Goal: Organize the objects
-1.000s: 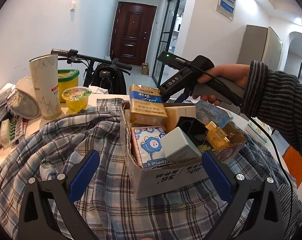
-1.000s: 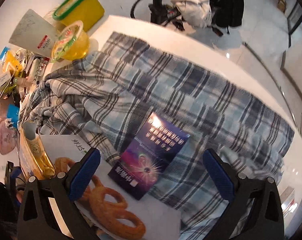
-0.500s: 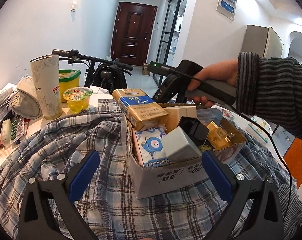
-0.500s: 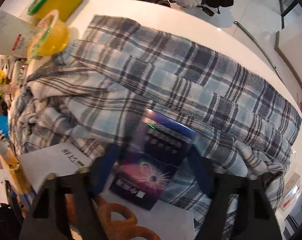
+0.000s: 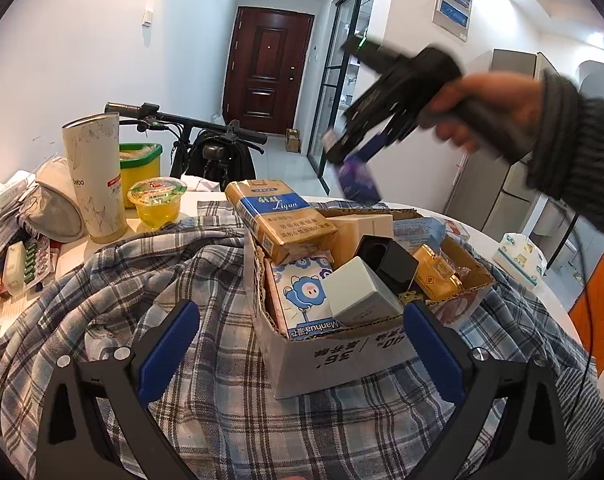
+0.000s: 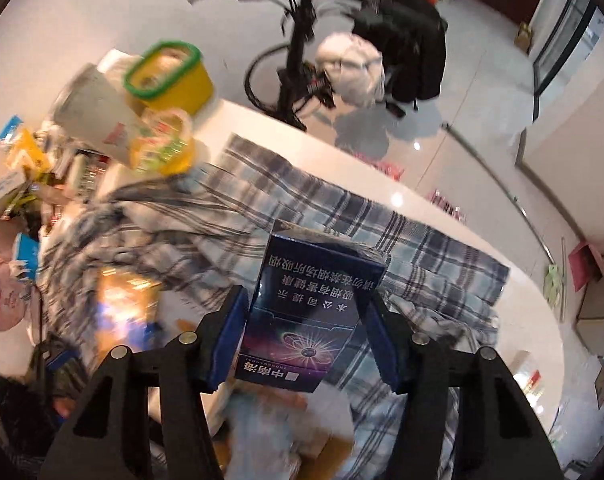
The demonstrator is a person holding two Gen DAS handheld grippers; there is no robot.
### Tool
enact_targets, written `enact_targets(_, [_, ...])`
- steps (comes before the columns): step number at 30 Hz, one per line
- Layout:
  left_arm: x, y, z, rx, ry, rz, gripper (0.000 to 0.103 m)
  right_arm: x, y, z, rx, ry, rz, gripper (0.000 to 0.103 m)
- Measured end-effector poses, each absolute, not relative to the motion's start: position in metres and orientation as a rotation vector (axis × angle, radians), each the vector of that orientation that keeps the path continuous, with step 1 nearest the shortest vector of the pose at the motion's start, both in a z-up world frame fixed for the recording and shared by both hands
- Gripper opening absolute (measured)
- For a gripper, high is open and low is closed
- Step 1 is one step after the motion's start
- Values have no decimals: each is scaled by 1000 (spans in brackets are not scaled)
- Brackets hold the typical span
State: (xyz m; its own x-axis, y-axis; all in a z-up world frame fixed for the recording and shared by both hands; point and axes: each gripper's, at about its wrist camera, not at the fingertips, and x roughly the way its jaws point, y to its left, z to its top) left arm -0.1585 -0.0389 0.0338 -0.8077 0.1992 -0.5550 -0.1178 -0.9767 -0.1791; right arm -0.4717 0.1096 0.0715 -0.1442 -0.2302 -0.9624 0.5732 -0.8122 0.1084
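Observation:
A dark purple cigarette box (image 6: 314,292) sits between the blue pads of my right gripper (image 6: 306,320), whose jaws are closing on its sides. It hangs in the air above the plaid cloth (image 6: 422,248). In the left wrist view the same right gripper (image 5: 354,148), held by a hand, carries the purple box (image 5: 358,180) above the far side of the cardboard box (image 5: 342,356). That box is full of small packs, with a gold and blue carton (image 5: 281,220) on top. My left gripper (image 5: 297,344) stands open in front of the cardboard box, holding nothing.
At the table's left stand a white tumbler (image 5: 95,176), a yellow jelly cup (image 5: 155,200), a yellow tub with a green rim (image 5: 139,164) and a heap of small packets (image 5: 13,240). A bicycle (image 5: 205,148) stands behind the table. A tissue pack (image 5: 520,256) lies at the right.
The right gripper's jaws closed on the purple box lying on the cloth and lifted it up. The left gripper has not moved.

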Motion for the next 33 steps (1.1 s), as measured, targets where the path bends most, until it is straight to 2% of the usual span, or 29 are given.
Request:
enact_targets(10, [-157,-37,36,-883,-179,2848,103,-377,102,131,1524,577,-1955,54])
enact_targets(18, [-156,-36,37,-874,-167,2854,103,-332,110,107,1536,588,-1881,53])
enact_targets(33, [-159,-36,34,-896,-170,2845,103,-352,89,62,1564,674,-1849,52])
